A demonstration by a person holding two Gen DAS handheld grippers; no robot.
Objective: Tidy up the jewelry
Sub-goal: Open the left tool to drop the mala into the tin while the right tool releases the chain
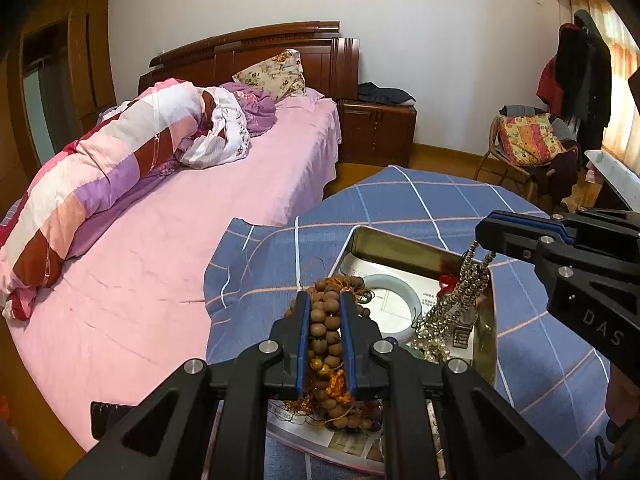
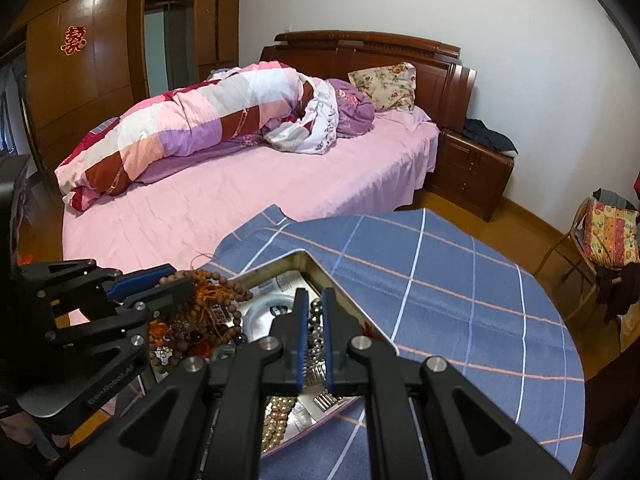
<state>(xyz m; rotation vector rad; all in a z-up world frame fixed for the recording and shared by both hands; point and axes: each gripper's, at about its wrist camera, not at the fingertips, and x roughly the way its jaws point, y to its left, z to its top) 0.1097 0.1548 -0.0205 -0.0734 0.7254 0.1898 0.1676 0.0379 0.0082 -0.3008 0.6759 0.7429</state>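
1. The left gripper (image 1: 325, 304) is clamped on a bundle of brown wooden beads (image 1: 325, 328); the beads fill the gap between its blue pads, and orange thread hangs out near the base of the jaws.
2. The right gripper (image 2: 315, 302) is closed on a strand of silver beads (image 2: 316, 320), which runs between its two pads.
3. In the left wrist view the silver strand hangs down from the right gripper (image 1: 486, 236) as a double line of beads (image 1: 468, 280), its lower end reaching a heap of pale and silver jewelry (image 1: 434, 336) in the tin.
4. The metal tin (image 1: 400, 242) lies open on a blue checked cloth (image 1: 420, 200); its floor is lined with printed paper showing a pale ring.
5. In the right wrist view the left gripper (image 2: 176, 280) comes in from the left side over the tin's left part, with wooden beads and orange thread (image 2: 208, 292) bunched around it.
6. More wooden and dark beads (image 2: 192, 340) lie in the tin below the left gripper.
7. Behind the cloth stands a bed with a pink sheet (image 1: 168, 240) and a rolled striped quilt (image 1: 100, 176).
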